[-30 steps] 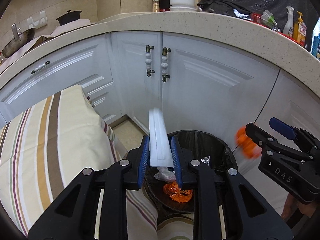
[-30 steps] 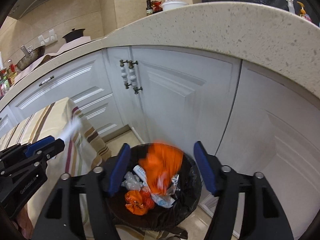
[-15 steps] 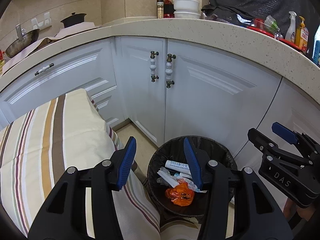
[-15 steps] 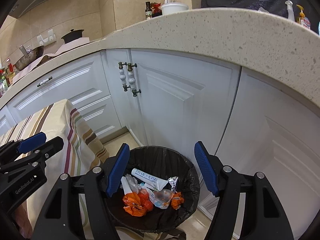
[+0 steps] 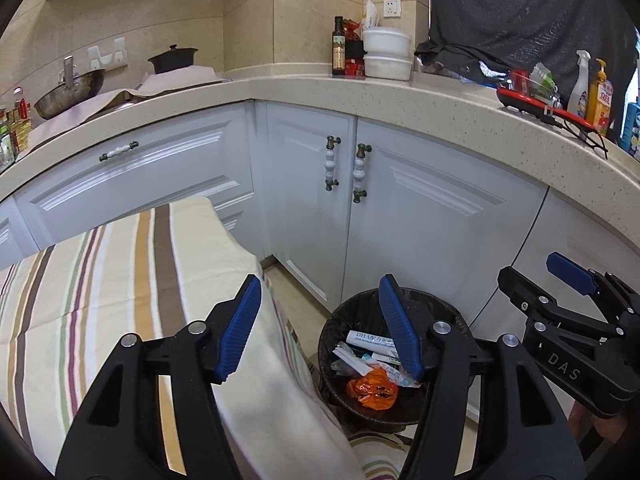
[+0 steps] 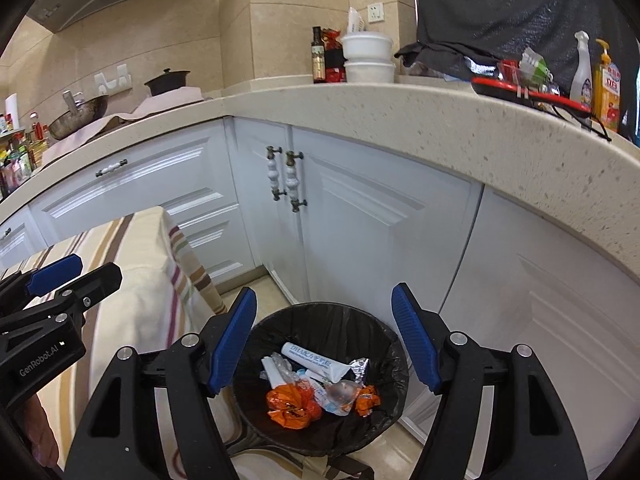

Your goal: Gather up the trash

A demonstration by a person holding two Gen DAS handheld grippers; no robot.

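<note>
Both grippers, left gripper (image 5: 320,330) and right gripper (image 6: 324,344), are held released above the trash bin (image 6: 394,344); remaining litter could be overlooked if none is sought.

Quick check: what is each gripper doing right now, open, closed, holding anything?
Left gripper: jaws open, holding nothing.
Right gripper: jaws open, holding nothing, above the trash bin.

The beige tiled floor (image 6: 276,300) carries a round black-lined trash bin (image 6: 384,332), standing just before the white cabinet doors (image 6: 360,232). Beside the bin, to its left, hangs a cream striped tablecloth (image 5: 120,280) over a table.
</note>
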